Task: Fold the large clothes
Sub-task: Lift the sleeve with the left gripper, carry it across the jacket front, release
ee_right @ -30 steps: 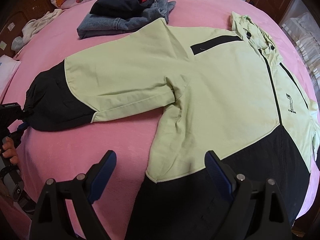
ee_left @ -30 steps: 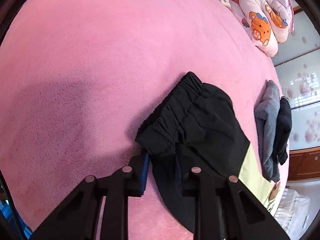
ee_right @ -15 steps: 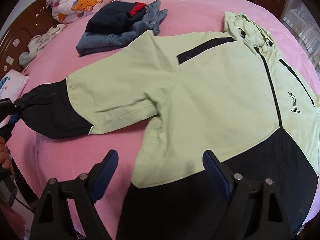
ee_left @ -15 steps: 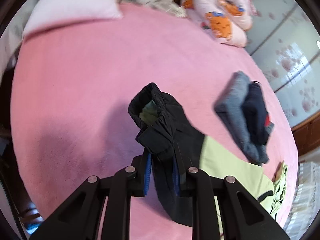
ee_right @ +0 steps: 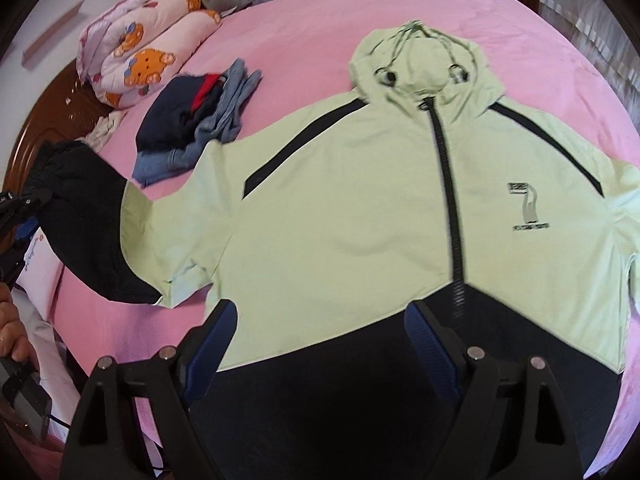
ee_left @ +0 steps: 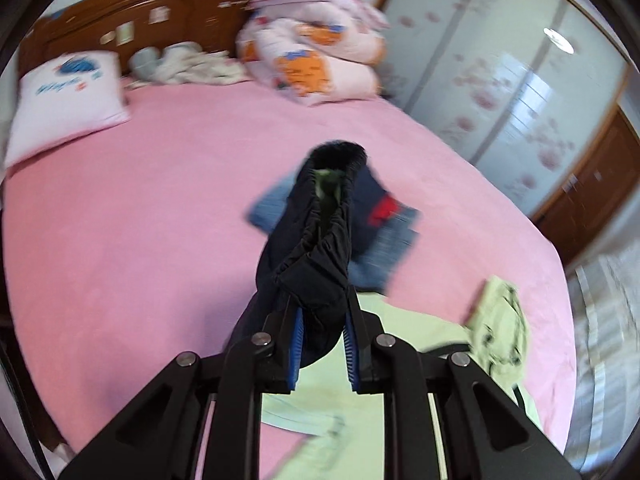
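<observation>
The left gripper (ee_left: pixel 322 344), low in the centre of the left wrist view, has its blue-padded jaws pressed onto the black elastic-cuffed sleeve end (ee_left: pixel 316 256) of the pale green and black hooded zip jacket (ee_right: pixel 360 208). The cuff stands up from the jaws toward mid-frame, its mouth showing pale green lining, and the sleeve hangs lifted off the pink fleece bedspread (ee_left: pixel 120 220). In the right wrist view this same sleeve end (ee_right: pixel 92 232) is at the left edge, raised, with a hand (ee_right: pixel 12 336) on a gripper handle below it.

The right gripper (ee_right: pixel 318 340), at the bottom centre of its view, has its jaws spread wide with nothing pinched; between them lies the black hem panel of the jacket. The jacket lies front up across the bedspread, zip shut, hood (ee_right: pixel 424 64) toward the top of the frame, a grey "7" print on the chest at right.

Beyond the raised sleeve, upper left of the right wrist view, a pile of folded clothes, dark navy with red on blue denim (ee_right: pixel 196 120), rests on the bedspread just beside the jacket's shoulder. Farther up left lies a rolled pink quilt with orange bear prints (ee_right: pixel 144 48). In the left wrist view a white pillow with blue print (ee_left: pixel 68 96) lies at the upper left against a dark wooden headboard (ee_left: pixel 132 8).
</observation>
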